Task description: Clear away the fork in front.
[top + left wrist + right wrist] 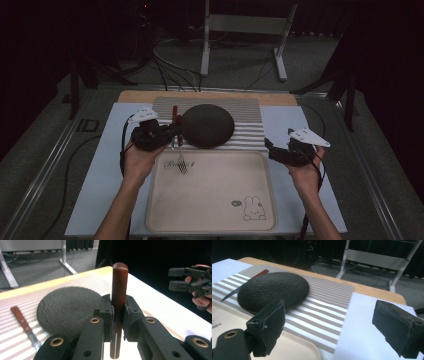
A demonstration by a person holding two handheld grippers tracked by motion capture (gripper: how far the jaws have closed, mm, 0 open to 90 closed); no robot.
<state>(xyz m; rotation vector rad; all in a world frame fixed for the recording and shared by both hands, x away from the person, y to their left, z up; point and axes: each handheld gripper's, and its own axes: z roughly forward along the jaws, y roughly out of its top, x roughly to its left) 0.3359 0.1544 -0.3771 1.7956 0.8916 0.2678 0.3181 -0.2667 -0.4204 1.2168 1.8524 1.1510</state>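
— What do we have in our left gripper (117,315)?
— We're clamped on the brown wooden handle of a metal fork (119,290), tines hanging over the beige rectangular tray (210,220).
— And our right gripper (329,327)?
— Jaws wide, nothing between them, beside the dark round mat (273,291).

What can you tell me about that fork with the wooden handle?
The fork has a rounded reddish-brown wooden handle and a metal head. The left gripper is shut on the handle, holding it upright with the tines hanging down over the far left corner of the cream tray. Whether the tines touch the tray is unclear.
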